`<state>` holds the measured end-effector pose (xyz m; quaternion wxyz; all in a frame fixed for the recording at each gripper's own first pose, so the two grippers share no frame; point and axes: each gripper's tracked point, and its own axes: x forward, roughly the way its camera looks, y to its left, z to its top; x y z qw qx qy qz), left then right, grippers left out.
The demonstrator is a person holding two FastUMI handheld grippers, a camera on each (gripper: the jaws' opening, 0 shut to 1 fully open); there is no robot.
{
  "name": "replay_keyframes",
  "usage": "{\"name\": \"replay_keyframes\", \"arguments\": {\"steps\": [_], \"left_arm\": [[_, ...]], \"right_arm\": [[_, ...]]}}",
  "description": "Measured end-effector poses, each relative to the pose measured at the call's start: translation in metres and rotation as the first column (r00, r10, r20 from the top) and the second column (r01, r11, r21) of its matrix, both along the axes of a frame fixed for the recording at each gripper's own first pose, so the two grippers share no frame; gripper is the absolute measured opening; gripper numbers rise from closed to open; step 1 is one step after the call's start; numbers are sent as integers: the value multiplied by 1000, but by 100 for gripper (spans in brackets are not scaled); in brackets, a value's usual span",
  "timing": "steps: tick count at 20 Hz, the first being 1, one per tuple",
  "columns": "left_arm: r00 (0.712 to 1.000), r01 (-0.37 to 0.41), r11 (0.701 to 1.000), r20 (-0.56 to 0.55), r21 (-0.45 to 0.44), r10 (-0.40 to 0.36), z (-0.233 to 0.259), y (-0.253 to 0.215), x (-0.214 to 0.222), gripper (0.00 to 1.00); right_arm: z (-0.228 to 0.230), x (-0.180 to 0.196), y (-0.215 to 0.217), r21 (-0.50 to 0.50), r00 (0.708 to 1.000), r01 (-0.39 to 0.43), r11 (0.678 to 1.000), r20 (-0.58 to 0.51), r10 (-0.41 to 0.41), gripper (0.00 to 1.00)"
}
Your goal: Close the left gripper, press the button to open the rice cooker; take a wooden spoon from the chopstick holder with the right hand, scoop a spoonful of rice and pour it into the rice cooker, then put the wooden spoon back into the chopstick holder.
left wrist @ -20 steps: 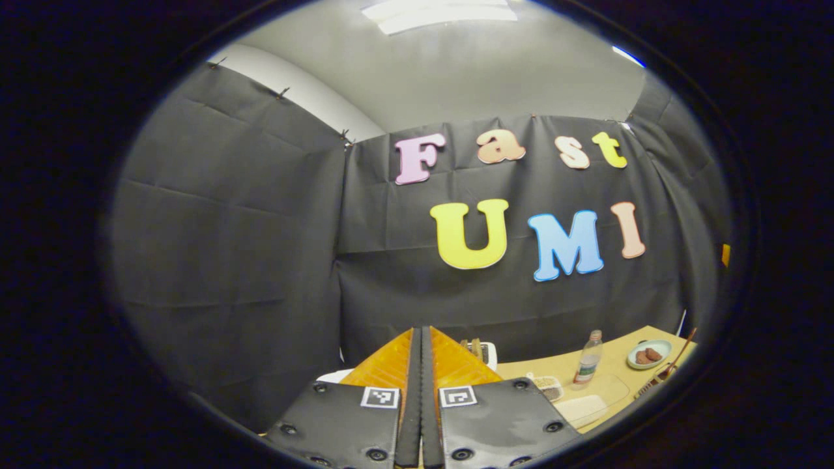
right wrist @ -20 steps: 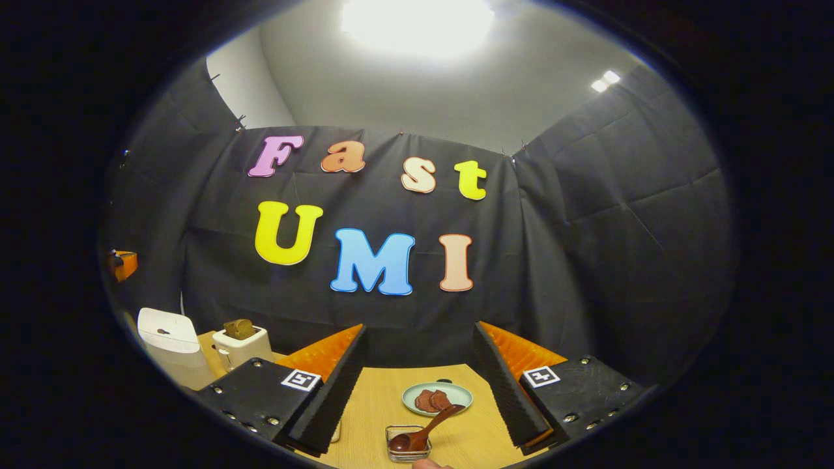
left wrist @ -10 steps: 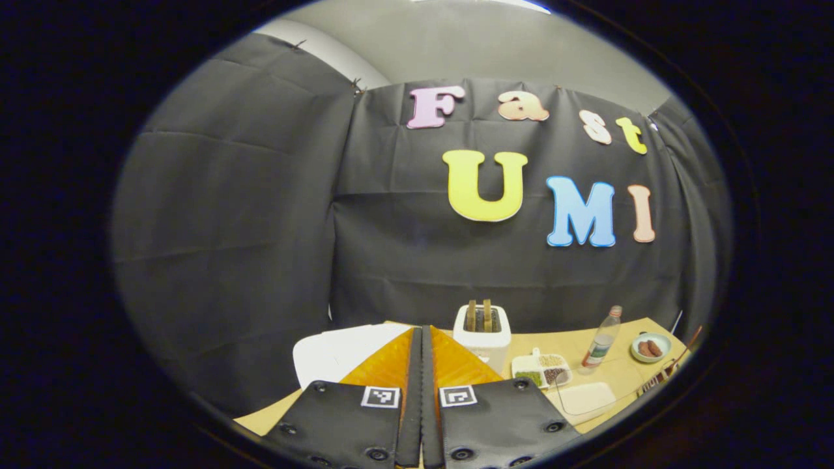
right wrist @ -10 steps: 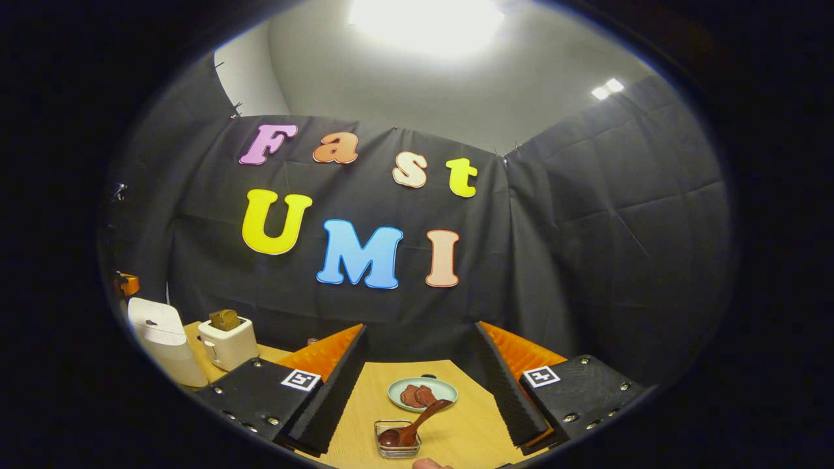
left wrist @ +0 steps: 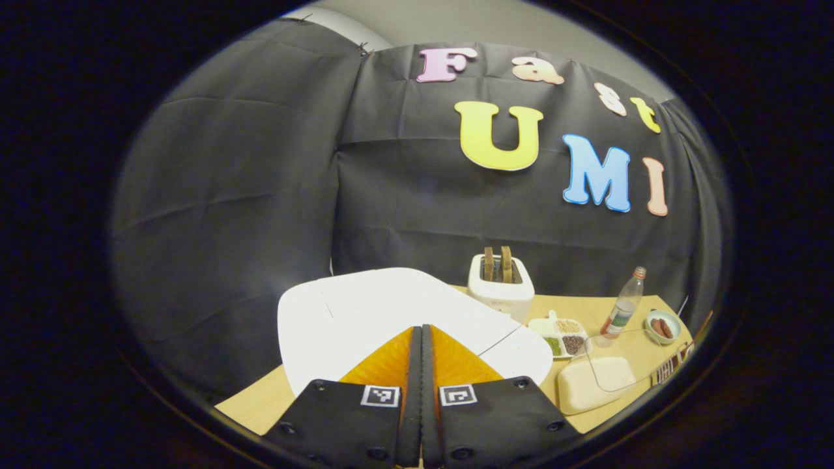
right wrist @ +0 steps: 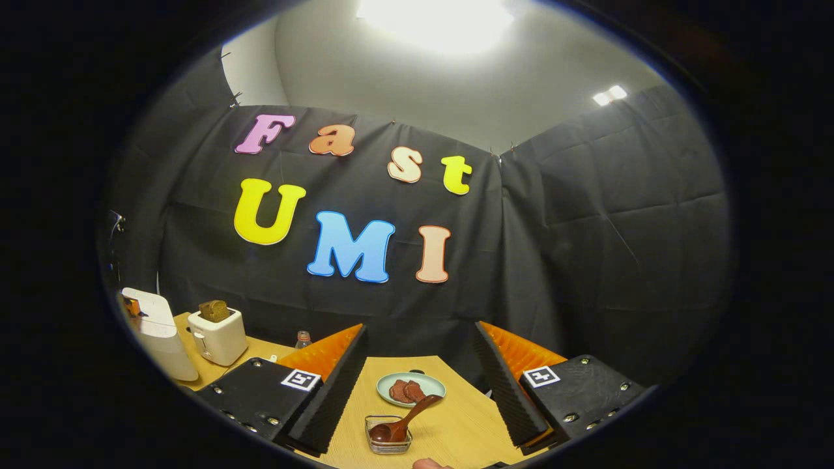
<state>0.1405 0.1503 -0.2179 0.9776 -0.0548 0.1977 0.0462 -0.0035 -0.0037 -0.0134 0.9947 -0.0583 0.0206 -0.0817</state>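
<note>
The white rice cooker stands with its lid down at the near left of the table, and also appears far left as the rice cooker in the right gripper view. My left gripper is shut with nothing in it, tips hovering just over the lid's front part. A wooden spoon leans in a small wire chopstick holder, bowl end down. My right gripper stands open above and just behind that holder, nothing between its fingers. A clear container with rice sits to the cooker's right.
A white toaster with two slices stands behind the cooker. A divided tray of grains, a plastic bottle and a green plate of sausages share the wooden table. Black cloth walls close in the back and sides.
The left gripper has tipped downward and moved in over the rice cooker, which now shows large below its tips. The right gripper drifted slightly; the holder and plate shifted a little left.
</note>
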Motion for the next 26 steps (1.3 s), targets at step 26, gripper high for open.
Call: {"name": "replay_keyframes", "arguments": {"steps": [26], "left_arm": [[921, -81, 990, 389, 117, 29, 210, -20, -46, 42]], "right_arm": [[-19, 32, -39, 106, 997, -78, 991, -15, 80, 97]]}}
